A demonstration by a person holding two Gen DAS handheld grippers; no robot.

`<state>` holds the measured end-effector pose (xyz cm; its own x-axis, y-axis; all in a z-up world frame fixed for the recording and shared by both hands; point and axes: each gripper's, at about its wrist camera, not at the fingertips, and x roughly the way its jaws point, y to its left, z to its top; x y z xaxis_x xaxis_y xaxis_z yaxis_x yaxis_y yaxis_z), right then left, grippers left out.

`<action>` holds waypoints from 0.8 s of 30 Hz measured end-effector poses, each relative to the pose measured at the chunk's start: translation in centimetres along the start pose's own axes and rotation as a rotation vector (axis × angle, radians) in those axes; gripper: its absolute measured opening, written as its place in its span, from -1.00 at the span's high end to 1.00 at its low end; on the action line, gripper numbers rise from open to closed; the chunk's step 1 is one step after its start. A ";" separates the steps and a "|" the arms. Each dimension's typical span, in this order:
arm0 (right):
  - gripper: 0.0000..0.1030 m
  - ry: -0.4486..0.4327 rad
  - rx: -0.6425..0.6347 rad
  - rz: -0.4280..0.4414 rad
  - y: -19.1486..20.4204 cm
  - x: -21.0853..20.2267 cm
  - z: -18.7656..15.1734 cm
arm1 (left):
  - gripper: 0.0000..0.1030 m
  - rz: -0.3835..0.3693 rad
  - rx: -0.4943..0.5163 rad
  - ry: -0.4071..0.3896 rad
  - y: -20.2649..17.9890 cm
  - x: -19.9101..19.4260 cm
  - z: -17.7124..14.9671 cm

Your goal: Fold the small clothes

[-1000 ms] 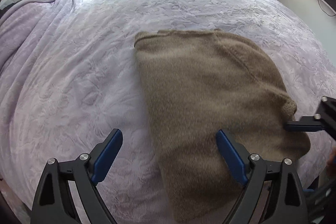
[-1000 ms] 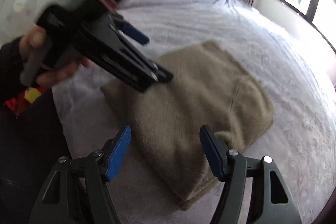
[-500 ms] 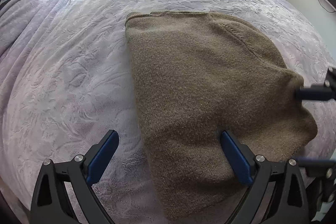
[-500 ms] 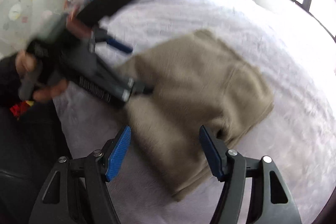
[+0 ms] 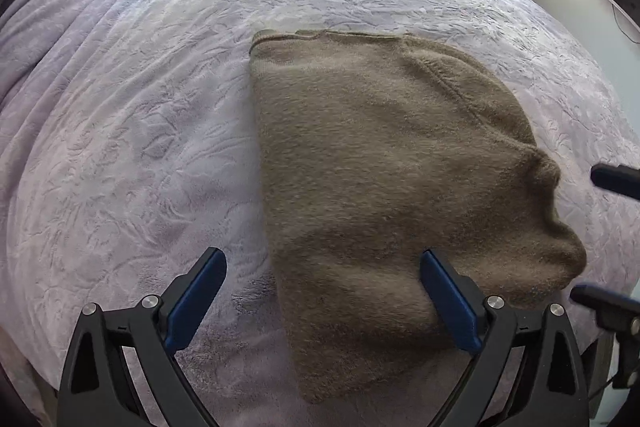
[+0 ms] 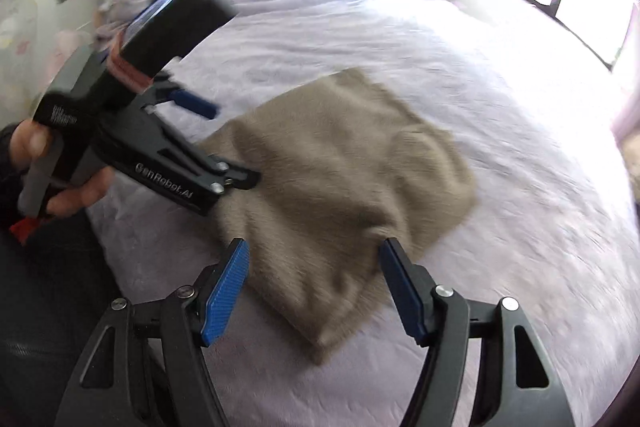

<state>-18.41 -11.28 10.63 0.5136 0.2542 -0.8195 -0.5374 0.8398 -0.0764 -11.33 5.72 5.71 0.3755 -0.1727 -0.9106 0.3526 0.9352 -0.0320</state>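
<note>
Two views show one brown sweater (image 5: pixel 392 187), folded into a thick pad on the bed (image 5: pixel 140 147).

From the left wrist, the left claw (image 5: pixel 322 301) hangs above the sweater's near end with its jaws spread wide and nothing clamped: one blue pad sits over the bedspread, the other over the knit. Its jaws have just been opening. The right claw's dark tips poke in at the right edge, just beside the sweater's bulging corner.

From the right wrist, the right claw (image 6: pixel 314 295) also stands open, empty, over the near corner of the sweater (image 6: pixel 344 187). Its jaws have just opened a little more. The left claw (image 6: pixel 228 143), held in a hand (image 6: pixel 60 179), reaches over the far side of the knit; whether its tip touches the fabric I cannot tell.

The sweater looks soft, fuzzy, light and floppy, so layers would likely slide apart. Best to pinch through all layers at an edge or corner.
</note>
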 end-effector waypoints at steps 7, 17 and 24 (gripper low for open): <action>-0.53 0.056 0.305 -0.167 -2.4 -0.9 -0.1 | -0.91 0.037 0.018 -0.016 -1.6 -1.3 -0.3; -0.53 0.118 0.355 -0.208 -2.1 0.6 -0.7 | -0.91 0.053 -0.017 0.001 -1.8 -1.2 -1.7; -0.53 0.137 0.371 -0.216 -1.8 0.5 -0.8 | -0.91 0.058 -0.038 -0.008 -1.7 -1.2 -2.0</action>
<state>-17.72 -13.01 9.88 0.4807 0.0093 -0.8768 -0.1386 0.9882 -0.0654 -14.06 4.99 6.07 0.4013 -0.1201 -0.9081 0.2970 0.9549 0.0050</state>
